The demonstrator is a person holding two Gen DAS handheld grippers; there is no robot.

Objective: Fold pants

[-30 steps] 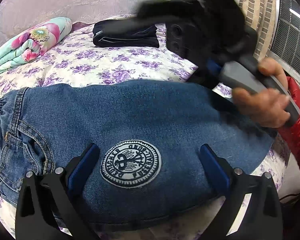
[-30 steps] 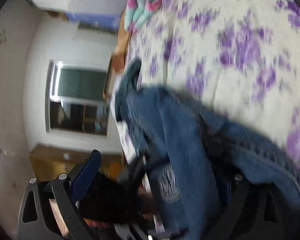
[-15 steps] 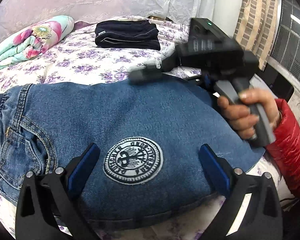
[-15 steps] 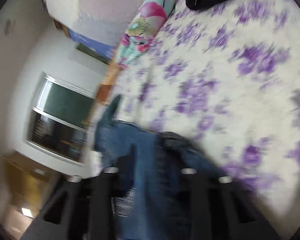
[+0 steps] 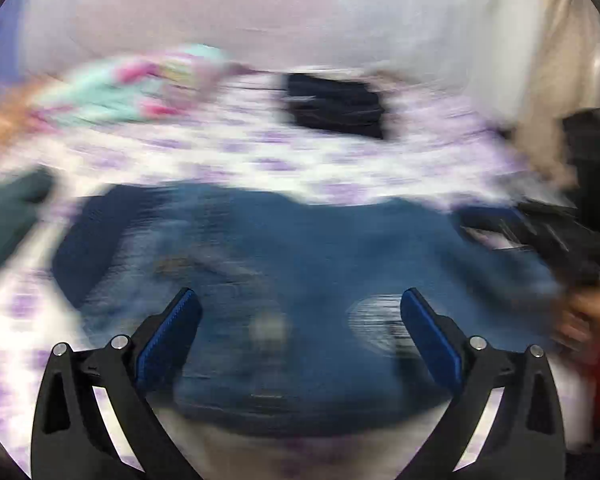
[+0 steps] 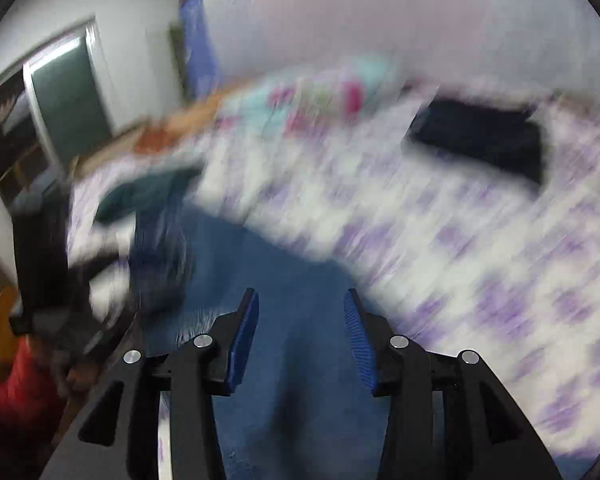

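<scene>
Blue denim pants (image 5: 300, 280) lie folded on the bed, with a round white patch (image 5: 380, 324) near the right side. Both views are motion-blurred. My left gripper (image 5: 300, 320) is open above the near part of the pants, with nothing between its blue pads. My right gripper (image 6: 300, 320) is partly open above the right end of the pants (image 6: 284, 304), holding nothing. It also shows at the right edge of the left wrist view (image 5: 540, 232).
The bed has a white sheet with purple flowers (image 5: 260, 160). A folded dark garment (image 5: 336, 108) and a rolled floral blanket (image 5: 132, 88) lie at the far side. A dark green cloth (image 6: 140, 196) lies left of the pants. A window (image 6: 52, 112) is on the left wall.
The right gripper has let go of the denim and swung back level over the bed. The left gripper has shifted left and pulled back, so the patch now sits toward its right finger.
</scene>
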